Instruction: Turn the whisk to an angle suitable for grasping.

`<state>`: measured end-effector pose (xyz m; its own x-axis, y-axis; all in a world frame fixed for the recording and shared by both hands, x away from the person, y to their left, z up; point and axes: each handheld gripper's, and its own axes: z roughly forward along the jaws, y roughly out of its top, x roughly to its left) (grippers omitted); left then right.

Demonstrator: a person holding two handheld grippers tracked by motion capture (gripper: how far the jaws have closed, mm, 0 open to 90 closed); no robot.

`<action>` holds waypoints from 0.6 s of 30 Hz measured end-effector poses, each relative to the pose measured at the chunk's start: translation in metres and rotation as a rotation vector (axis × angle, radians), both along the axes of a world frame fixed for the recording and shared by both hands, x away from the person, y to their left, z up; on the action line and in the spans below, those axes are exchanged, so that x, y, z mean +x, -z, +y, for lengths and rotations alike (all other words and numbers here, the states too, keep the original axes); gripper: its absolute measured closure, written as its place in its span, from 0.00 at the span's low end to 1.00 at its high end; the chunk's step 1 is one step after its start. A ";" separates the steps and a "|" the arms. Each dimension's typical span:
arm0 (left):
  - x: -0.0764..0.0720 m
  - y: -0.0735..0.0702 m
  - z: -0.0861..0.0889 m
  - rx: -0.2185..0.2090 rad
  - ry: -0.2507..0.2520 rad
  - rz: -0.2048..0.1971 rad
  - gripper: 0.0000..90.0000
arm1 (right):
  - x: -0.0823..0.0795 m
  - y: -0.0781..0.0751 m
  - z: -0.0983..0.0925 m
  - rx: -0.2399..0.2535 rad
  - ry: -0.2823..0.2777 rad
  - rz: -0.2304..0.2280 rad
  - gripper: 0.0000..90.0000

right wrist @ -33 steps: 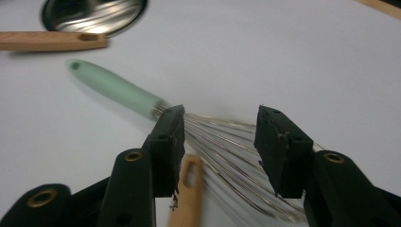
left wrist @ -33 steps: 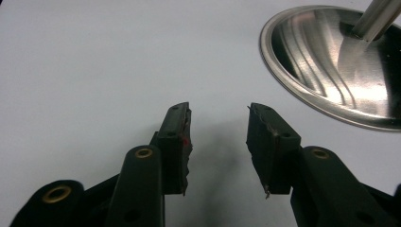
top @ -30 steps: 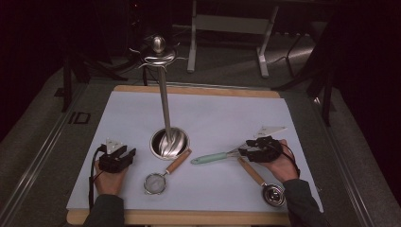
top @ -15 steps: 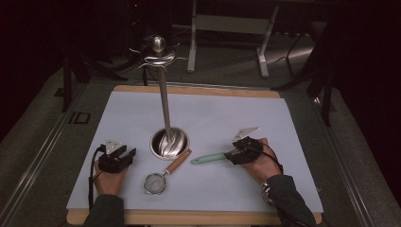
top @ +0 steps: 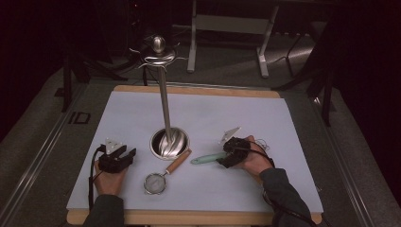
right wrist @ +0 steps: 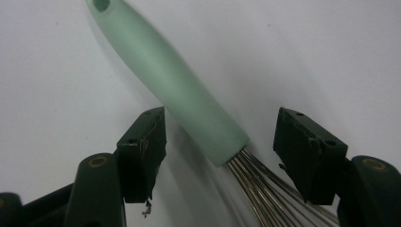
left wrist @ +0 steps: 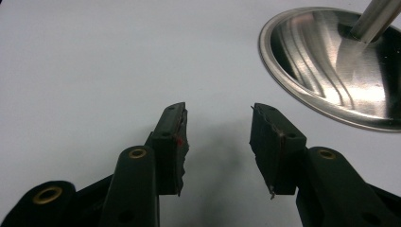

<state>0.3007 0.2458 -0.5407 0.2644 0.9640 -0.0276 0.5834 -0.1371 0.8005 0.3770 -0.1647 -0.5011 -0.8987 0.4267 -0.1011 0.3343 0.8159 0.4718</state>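
The whisk (right wrist: 189, 94), with its pale green handle and steel wires, lies on the white table cover (top: 265, 123) between the spread jaws of the right gripper (right wrist: 220, 146), whose pads do not touch it; those jaws have just been opening. In the high view the whisk (top: 208, 158) points from that gripper (top: 230, 153) toward the steel stand base (top: 169, 143). Just left of it lies a small strainer (top: 161, 177) with a wooden handle, its handle end close to the base. Nothing lies between gripper and whisk. The left gripper (top: 116, 158) rests well apart at the left, jaws wide over bare cover (left wrist: 217, 142), and they too have just been opening. Since a second ago the right hand (top: 253, 158) has come in from the right edge to the whisk. The dished base holds a tall pole (top: 164, 106).
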 end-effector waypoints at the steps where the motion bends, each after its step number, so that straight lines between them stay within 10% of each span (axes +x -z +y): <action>1: 0.000 0.000 0.000 0.000 0.000 0.000 0.63 | 0.001 0.001 0.001 -0.013 -0.009 0.006 0.39; 18: 0.000 0.000 0.000 0.000 0.000 -0.001 0.63 | 0.022 0.005 0.001 -0.060 -0.011 0.018 0.60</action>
